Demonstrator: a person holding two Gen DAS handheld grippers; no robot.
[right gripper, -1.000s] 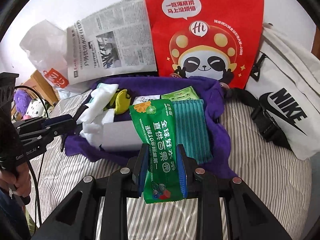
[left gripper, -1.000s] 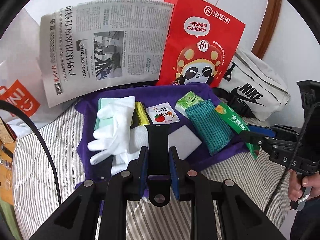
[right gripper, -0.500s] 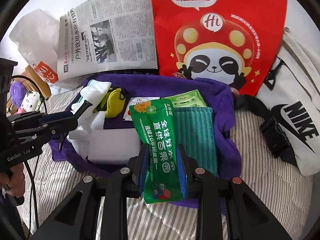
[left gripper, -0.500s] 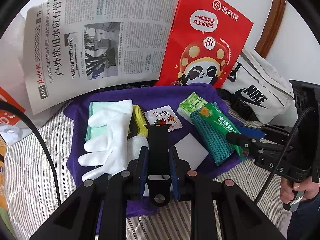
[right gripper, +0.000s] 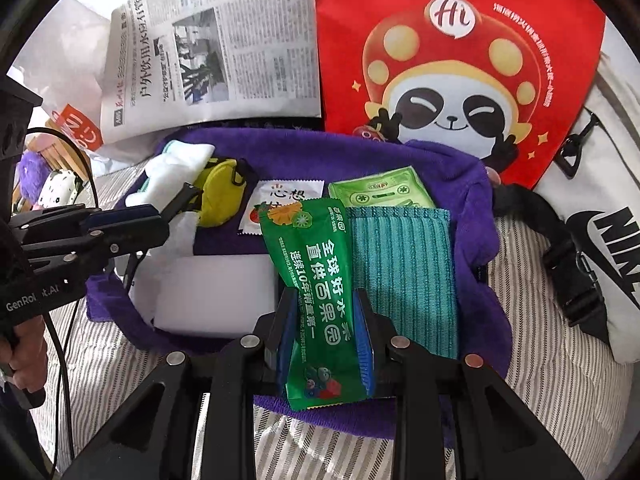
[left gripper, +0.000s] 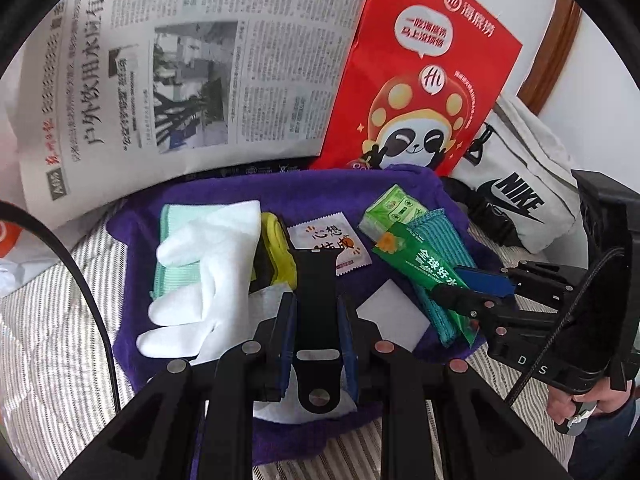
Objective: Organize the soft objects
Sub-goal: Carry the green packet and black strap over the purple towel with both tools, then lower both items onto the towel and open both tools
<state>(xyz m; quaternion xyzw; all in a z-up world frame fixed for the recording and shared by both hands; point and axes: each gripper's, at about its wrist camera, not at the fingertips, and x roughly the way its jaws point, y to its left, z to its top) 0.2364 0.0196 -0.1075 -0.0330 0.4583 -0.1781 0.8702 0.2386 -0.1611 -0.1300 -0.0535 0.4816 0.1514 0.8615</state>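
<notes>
Over the purple towel (right gripper: 488, 216) my right gripper (right gripper: 325, 334) pinches a light, crinkly, slippery green snack pouch (right gripper: 320, 296) mid-body, left gripper (left gripper: 314, 334) clamps a floppy black watch strap (left gripper: 316, 304).

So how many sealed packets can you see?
3: dark green snack packet in the right gripper, light green packet behind the teal cloth, white strawberry sachet mid-towel. Others may be hidden.

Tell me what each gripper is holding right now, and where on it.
The left gripper clamps a black watch strap near its lower, holed end. The right gripper clamps a green snack packet across its lower half, upper part sticking forward.
</notes>
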